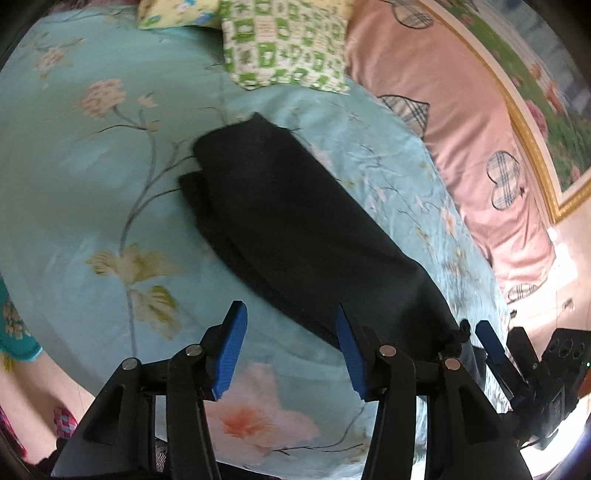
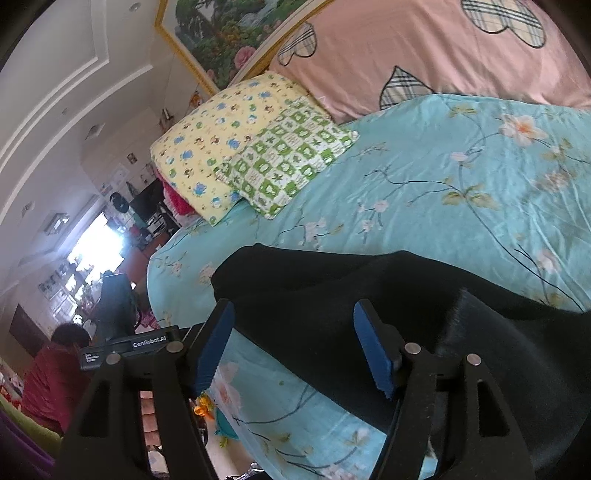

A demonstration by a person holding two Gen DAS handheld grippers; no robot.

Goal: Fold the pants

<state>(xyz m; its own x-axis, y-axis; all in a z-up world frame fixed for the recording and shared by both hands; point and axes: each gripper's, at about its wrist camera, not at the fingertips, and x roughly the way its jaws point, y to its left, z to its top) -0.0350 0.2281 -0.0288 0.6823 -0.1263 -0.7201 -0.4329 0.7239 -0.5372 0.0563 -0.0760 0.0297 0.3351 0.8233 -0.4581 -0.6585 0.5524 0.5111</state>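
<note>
Black pants (image 1: 295, 236) lie on the bed (image 1: 92, 177), on its turquoise floral cover, folded lengthwise into a long narrow strip, one layer offset so a second edge shows along the side. One end of the strip points toward the pillows at the head of the bed, the other end runs to the near edge of the bed by the grippers. Left gripper (image 1: 290, 345) hovers over the near edge of the bed, jaws wide, nothing between them; its right blue pad sits over the pants' near end, contact unclear. Right gripper (image 2: 291, 345) also has jaws wide, black fabric showing in the gap between the blue pads but not pinched; more black fabric bulks up past its right finger. In the left wrist view the right gripper shows at the pants' near corner, at the bed edge. Green-and-white checked pillow (image 1: 286, 44) rests on the cover beyond the pants' far end, a yellow printed pillow (image 2: 218, 147) next to it, partly under it. Pink quilt with plaid hearts (image 1: 443, 122) lies along the far side of the bed, beneath a gold-framed floral picture (image 2: 218, 35). Left wrist view slightly motion-blurred.
</note>
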